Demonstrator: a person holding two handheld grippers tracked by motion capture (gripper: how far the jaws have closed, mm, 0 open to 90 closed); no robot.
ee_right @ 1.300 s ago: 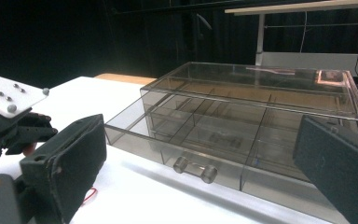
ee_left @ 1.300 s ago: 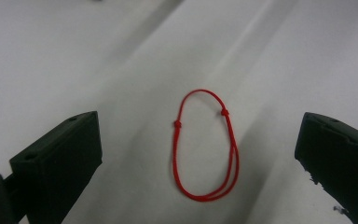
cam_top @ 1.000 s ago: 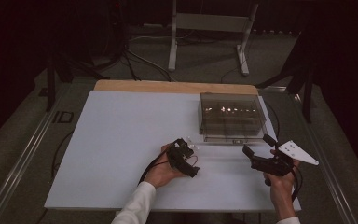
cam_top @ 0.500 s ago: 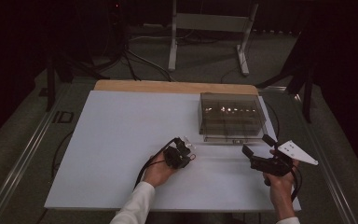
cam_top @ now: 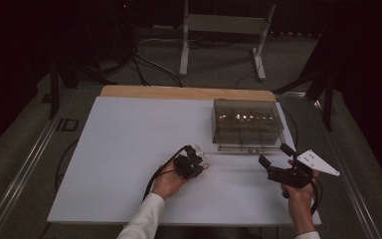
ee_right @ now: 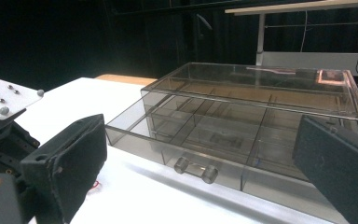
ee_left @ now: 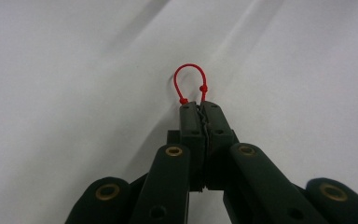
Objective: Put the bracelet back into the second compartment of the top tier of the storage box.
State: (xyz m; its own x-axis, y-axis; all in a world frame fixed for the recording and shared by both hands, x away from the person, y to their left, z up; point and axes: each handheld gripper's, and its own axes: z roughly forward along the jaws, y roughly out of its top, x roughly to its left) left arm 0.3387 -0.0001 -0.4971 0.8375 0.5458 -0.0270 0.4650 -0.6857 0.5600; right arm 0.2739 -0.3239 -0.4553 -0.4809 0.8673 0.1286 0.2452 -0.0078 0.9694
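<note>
My left gripper (cam_top: 191, 162) rests low on the white table top (cam_top: 124, 149), shut on a thin red cord loop (ee_left: 189, 78) that sticks out past the closed jaws (ee_left: 200, 108). A smoky clear plastic organiser box (cam_top: 247, 122) stands at the back right, its divided drawer (ee_right: 200, 133) pulled partly out, with a clear knob (ee_right: 196, 169) at the front. My right gripper (cam_top: 274, 154) hovers just in front of the drawer (cam_top: 238, 148), open, with nothing between its padded fingers (ee_right: 70, 161).
A wooden strip (cam_top: 179, 92) runs along the table's far edge. Behind it stand a metal stand's legs (cam_top: 184, 50) and floor cables. A cable (cam_top: 154, 179) trails from the left gripper across the table.
The left hand has turned and drawn its gripper slightly left, nose down on the table. The right gripper and the box have stayed put.
</note>
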